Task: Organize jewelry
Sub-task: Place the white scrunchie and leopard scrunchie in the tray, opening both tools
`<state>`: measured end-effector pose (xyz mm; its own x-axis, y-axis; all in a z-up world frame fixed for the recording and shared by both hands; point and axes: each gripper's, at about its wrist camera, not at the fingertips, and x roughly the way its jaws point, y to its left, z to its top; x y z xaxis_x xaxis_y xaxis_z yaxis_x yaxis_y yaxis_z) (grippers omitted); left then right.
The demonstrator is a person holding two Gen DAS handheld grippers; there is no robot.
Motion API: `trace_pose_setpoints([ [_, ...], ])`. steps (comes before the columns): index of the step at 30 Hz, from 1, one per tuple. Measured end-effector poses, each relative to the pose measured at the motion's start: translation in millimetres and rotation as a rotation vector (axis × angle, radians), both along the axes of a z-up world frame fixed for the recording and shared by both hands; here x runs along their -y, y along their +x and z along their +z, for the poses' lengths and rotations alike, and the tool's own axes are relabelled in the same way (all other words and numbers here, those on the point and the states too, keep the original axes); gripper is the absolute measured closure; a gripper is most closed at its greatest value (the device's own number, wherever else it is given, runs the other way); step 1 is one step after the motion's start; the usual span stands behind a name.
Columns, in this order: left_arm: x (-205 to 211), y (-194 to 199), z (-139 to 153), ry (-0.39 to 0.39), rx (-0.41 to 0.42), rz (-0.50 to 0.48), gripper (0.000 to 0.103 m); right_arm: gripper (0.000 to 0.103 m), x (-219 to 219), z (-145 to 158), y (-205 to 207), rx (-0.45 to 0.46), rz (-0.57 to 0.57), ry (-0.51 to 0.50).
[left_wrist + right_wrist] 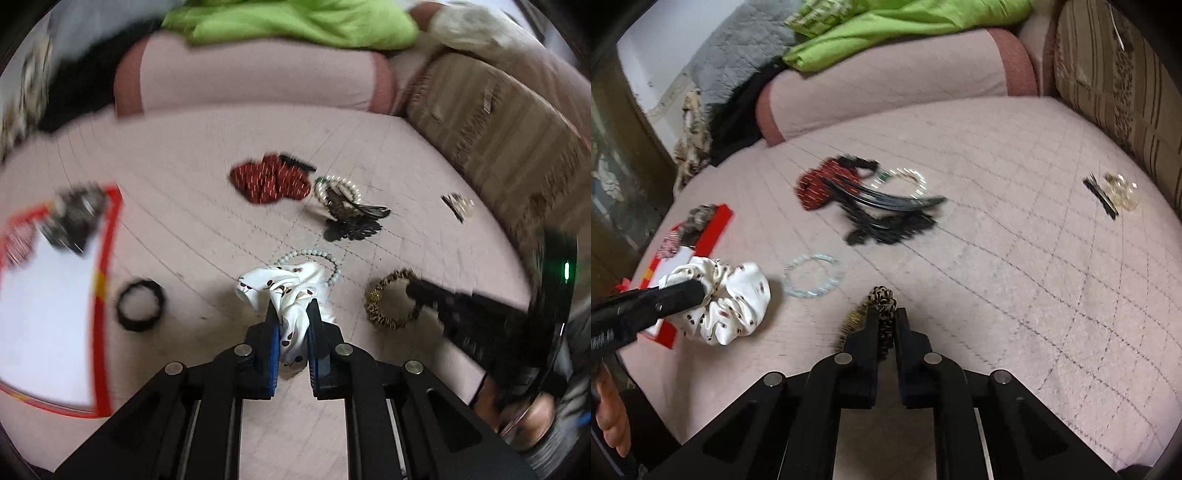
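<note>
My left gripper (pixel 291 308) is shut on a white cherry-print scrunchie (pixel 284 291), held just above the pink quilted bed; it also shows in the right wrist view (pixel 727 302). My right gripper (pixel 886 314) is shut on a leopard-print scrunchie (pixel 884 301), also seen in the left wrist view (pixel 391 299). A pale bead bracelet (pixel 813 275) lies between them. A red dotted scrunchie (pixel 269 181), a pearl bracelet (pixel 338 188) and black hair clips (pixel 351 221) lie further back. A red-rimmed box (pixel 105 280) sits at the left.
A black hair tie (pixel 140 304) lies beside the box. A small clip and clear beads (pixel 1112 194) lie at the far right. A pink bolster (pixel 886 81), green cloth (pixel 905 26) and a striped cushion (pixel 1115 81) border the bed.
</note>
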<state>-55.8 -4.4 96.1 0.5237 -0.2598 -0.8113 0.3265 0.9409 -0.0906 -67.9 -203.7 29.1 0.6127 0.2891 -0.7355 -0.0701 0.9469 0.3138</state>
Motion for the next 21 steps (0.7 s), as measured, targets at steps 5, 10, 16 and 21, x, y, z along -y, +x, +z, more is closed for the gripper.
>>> trace_pose_setpoints([
  [5, -7.6, -24.7, 21.2, 0.051, 0.096, -0.009, 0.091, 0.094, -8.0, 18.2, -18.7, 0.037, 0.012, 0.039],
  [10, -29.7, -30.9, 31.8, 0.007, 0.106, 0.047, 0.091, 0.094, -15.1, 31.6, -36.4, 0.049, 0.015, 0.05],
  [16, -65.7, -39.2, 38.4, -0.024, 0.119, 0.13, 0.091, 0.094, -31.5, 49.3, -46.1, 0.071, 0.032, 0.004],
  [21, -108.1, -39.5, 42.4, -0.037, 0.13, 0.232, 0.091, 0.094, -58.9, 67.3, -47.2, 0.091, 0.089, -0.053],
])
